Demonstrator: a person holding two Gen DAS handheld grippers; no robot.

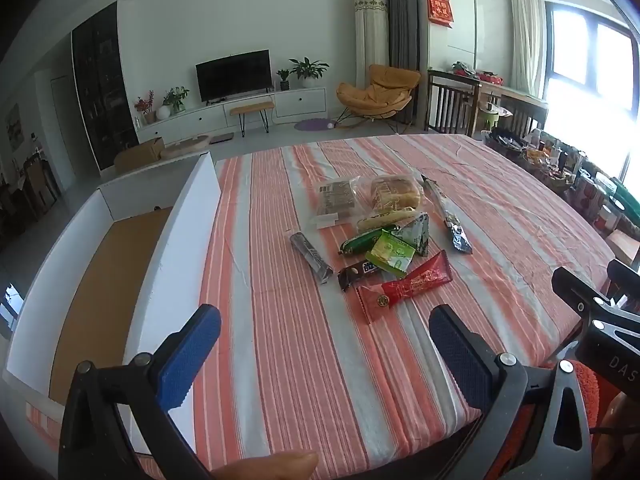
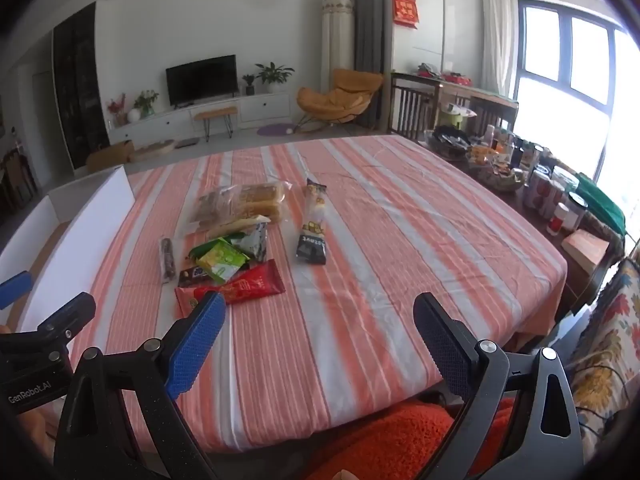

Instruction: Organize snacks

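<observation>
Nothing sorted yet; snacks [image 1: 376, 232] lie heaped mid-tabletop [image 1: 280, 360]; box [image 1: 100, 264] at left edge holds none; left gripper [image 1: 324, 344] and right gripper [image 2: 320, 332] spread, empty.

the table [image 1: 280, 360] wears an orange-and-white striped cloth [image 2: 360, 240]. a loose cluster of snacks [image 1: 380, 240] lies near its middle: two clear bread bags [image 1: 360, 196], a green packet [image 1: 390, 254], a red wrapper [image 1: 408, 286], dark bars. a long bag [image 2: 314, 220] lies just apart. a white box [image 1: 176, 240] sits at the left edge.
</observation>
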